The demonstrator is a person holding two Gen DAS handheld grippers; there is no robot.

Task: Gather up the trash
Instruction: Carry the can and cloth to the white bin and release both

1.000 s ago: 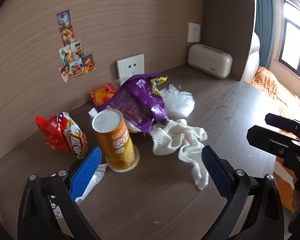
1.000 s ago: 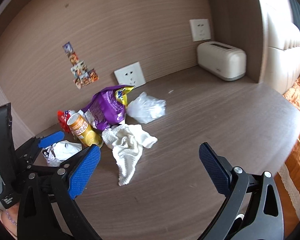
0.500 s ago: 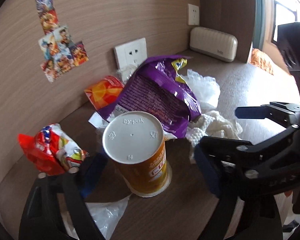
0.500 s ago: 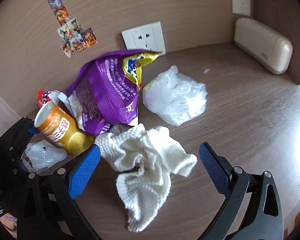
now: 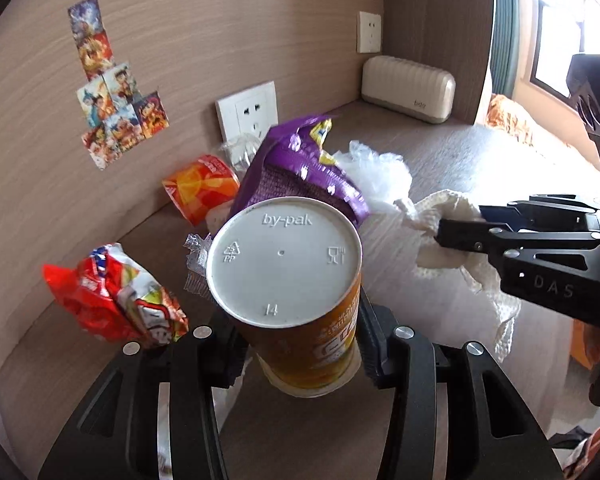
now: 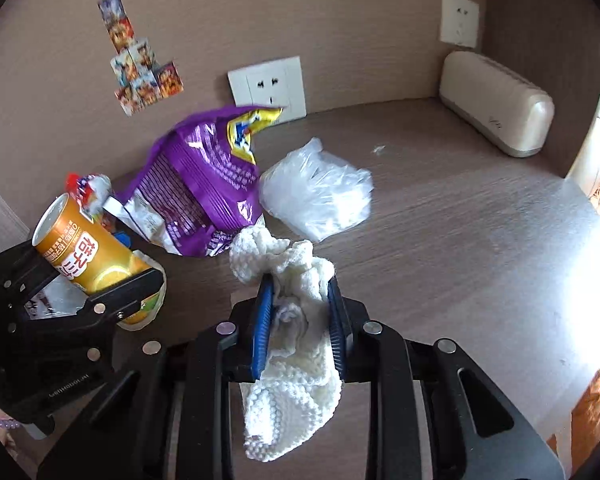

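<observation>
left wrist, left claw (image 5: 300,340) pinching orange can (image 5: 308,320), lid "by-pak", right claw (image 6: 300,320) pinching cloth (image 6: 296,360)

On the worktop (image 6: 440,240) the snack bag (image 6: 204,192) lies far left, near the wall socket (image 6: 266,86); the plastic bag (image 6: 316,200) lies just right of it. The cloth (image 6: 292,320) sits nearer, touching the snack bag's near edge. The canister (image 6: 84,256) stands tilted at the left — a crumpled wrapper (image 5: 116,296) lies farther left. The beige case (image 6: 496,120) rests far right, against the wall.
</observation>
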